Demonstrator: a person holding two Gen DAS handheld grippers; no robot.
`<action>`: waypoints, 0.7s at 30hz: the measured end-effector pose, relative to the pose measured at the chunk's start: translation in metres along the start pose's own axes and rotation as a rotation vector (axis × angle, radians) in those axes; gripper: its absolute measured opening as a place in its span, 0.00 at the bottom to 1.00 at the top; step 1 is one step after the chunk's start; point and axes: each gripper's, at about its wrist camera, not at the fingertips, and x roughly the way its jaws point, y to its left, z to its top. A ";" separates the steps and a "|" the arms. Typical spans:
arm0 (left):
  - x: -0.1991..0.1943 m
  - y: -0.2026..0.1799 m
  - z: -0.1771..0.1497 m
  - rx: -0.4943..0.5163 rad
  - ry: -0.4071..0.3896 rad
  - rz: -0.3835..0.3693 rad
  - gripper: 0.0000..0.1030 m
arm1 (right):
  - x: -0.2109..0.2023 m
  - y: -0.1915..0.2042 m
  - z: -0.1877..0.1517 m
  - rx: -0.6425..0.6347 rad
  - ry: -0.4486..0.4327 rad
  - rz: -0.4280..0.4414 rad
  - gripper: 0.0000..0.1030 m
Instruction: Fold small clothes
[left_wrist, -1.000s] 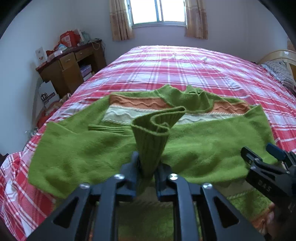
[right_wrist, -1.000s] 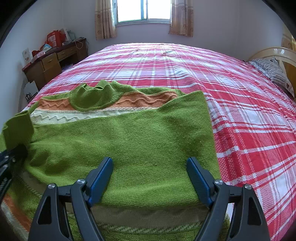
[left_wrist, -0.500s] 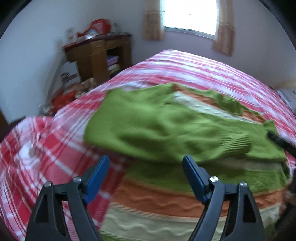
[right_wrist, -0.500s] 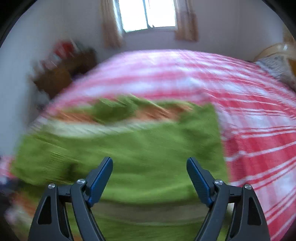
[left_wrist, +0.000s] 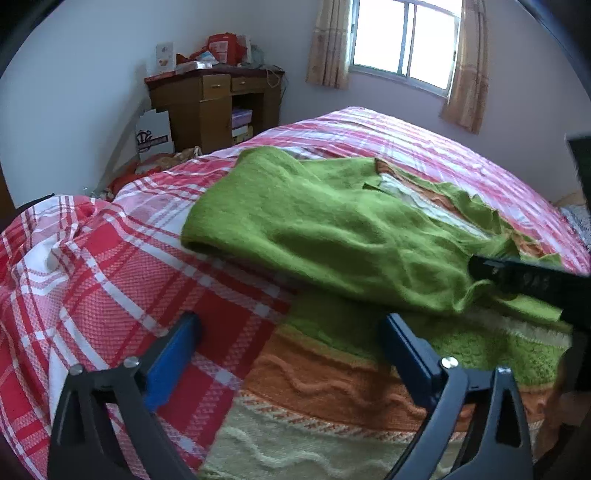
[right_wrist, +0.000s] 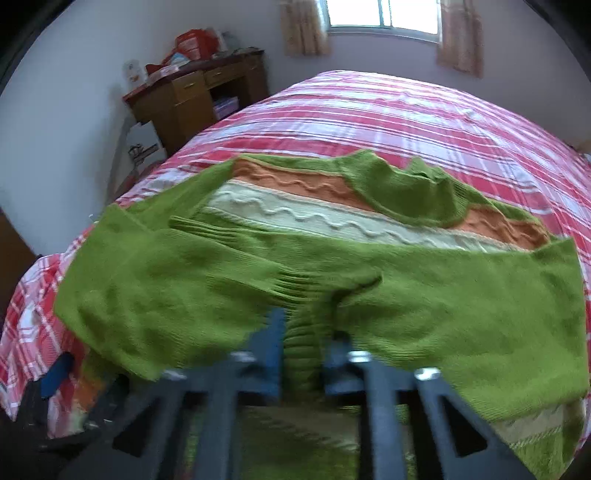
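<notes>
A green knit sweater (left_wrist: 332, 229) with orange and cream bands lies on the red plaid bed (left_wrist: 110, 280), its sleeves folded across the body. It also shows in the right wrist view (right_wrist: 461, 295). My left gripper (left_wrist: 288, 354) is open and empty, low over the sweater's hem and the bedspread. My right gripper (right_wrist: 303, 350) is shut on a ribbed sleeve cuff (right_wrist: 301, 332) at the sweater's middle. The right gripper also shows in the left wrist view (left_wrist: 532, 282), at the right.
A wooden desk (left_wrist: 218, 99) piled with boxes stands at the far left by the wall, with a white bag (left_wrist: 153, 134) beside it. The window (left_wrist: 402, 37) is behind the bed. The bed's left edge drops off near the desk.
My left gripper let go of the sleeve cuff, opened and swung left and down. My right gripper moved left and closed on a sleeve cuff.
</notes>
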 end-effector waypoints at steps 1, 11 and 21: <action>0.001 -0.003 0.000 0.013 0.005 0.018 0.98 | -0.004 0.002 0.002 -0.008 -0.009 -0.002 0.08; 0.001 -0.003 0.000 0.022 0.012 0.029 0.99 | -0.129 -0.022 0.048 -0.061 -0.327 -0.044 0.08; 0.002 -0.003 0.001 0.031 0.017 0.046 1.00 | -0.107 -0.136 0.012 -0.019 -0.216 -0.258 0.08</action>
